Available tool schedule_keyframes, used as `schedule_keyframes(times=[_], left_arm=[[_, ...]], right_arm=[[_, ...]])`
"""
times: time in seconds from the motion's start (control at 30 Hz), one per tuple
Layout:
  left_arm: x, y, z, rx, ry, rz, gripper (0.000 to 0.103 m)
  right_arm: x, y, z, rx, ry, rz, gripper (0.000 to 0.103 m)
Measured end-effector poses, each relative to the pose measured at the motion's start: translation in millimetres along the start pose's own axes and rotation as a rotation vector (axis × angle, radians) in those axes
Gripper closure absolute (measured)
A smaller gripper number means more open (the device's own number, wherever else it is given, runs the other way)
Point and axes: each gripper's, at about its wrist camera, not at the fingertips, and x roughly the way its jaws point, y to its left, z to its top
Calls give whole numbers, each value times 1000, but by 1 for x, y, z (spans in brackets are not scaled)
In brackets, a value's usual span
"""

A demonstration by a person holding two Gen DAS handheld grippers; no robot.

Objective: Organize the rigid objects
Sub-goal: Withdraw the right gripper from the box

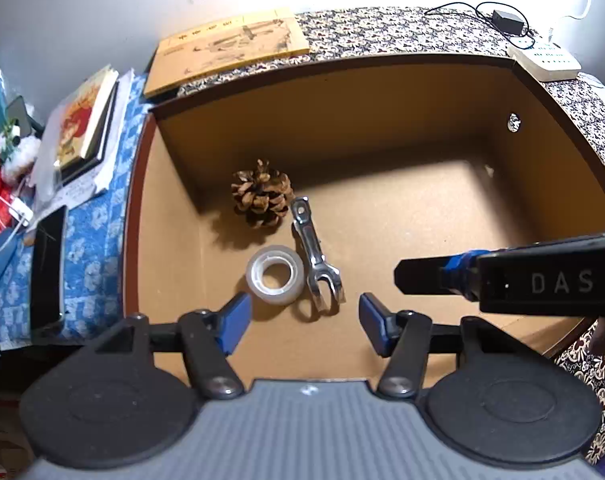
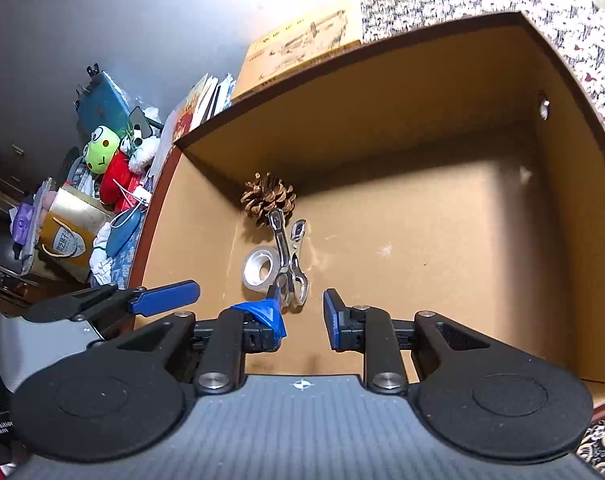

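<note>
From the left wrist, we see our left gripper (image 1: 304, 322) spread open and empty above the cardboard box (image 1: 382, 92). Just ahead of its fingers lie a roll of clear tape (image 1: 275, 274) and a metal clip (image 1: 315, 258), side by side; the clip's long axis runs away from us toward the pine cone (image 1: 263, 199). The right gripper (image 1: 418, 278) reaches in from the right, level with the clip.

From the right wrist, our right gripper (image 2: 302, 316) also stands open, holding nothing. The clip (image 2: 289, 262) lies straight ahead between its fingers, lengthwise along the view, with the tape (image 2: 261, 268) just left. We judge the right nearer to the clip.
</note>
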Motion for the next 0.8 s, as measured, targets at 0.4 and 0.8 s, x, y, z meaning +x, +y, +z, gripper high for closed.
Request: schedule_keyframes(times=[0.4,0.8], left_arm=[[-15,-13,-9,-5,-34,76,41],[-38,-31,-19,-19,-79,132,40]], right_arm=[[-23,4,-16,-70,-98,-15,97],[-46,3,-30,-90,-144,-2,97]])
